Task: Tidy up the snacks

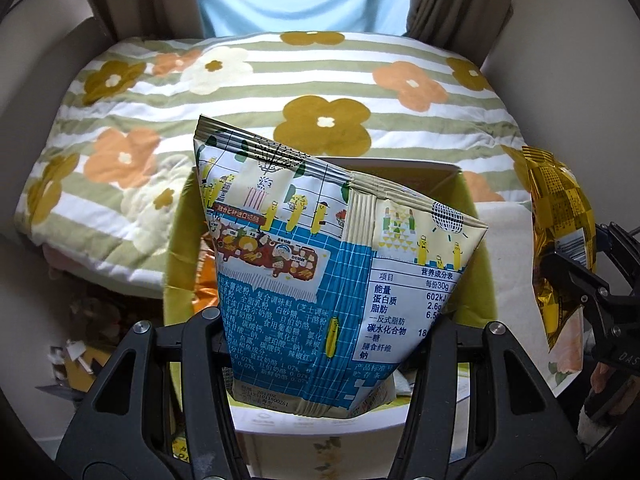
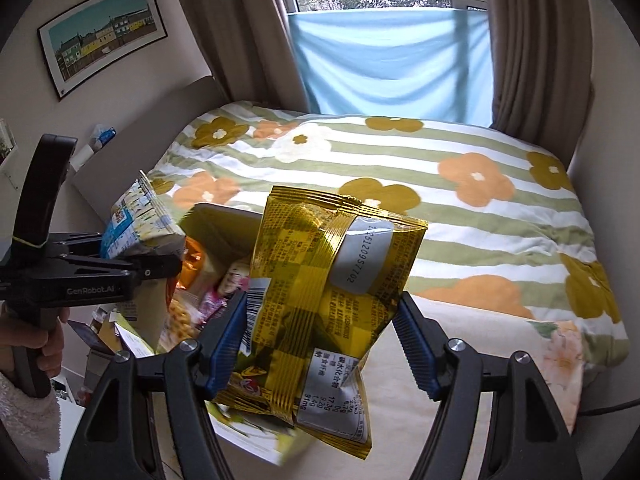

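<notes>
While both snack bags hang above the open box point(image 1: 472, 216), each stands roughly upright with its long axis running from the claw up toward the crimped top seal. The blue-and-white bag point(image 1: 320, 280) has its printed back facing the left wrist camera, its top seal tilted so the left corner sits higher than the right; its bottom edge sits low between the fingers of the left claw point(image 1: 320, 364), which is pressed onto the bag's lower part on both sides. The gold bag point(image 2: 324, 304) leans slightly to the right in the right wrist view, back seam and white date patch facing the camera. The right claw point(image 2: 316, 340) is about half spread and pinches the gold bag across its lower half, the blue ribbed pads point(image 2: 226, 340) pressing into the foil on either side. The box, green inside, rests on the bed with the flowered, striped quilt point(image 2: 480, 216) and holds other snack packets point(image 2: 224, 288). A hand point(image 2: 28, 336) grips the left claw's handle
</notes>
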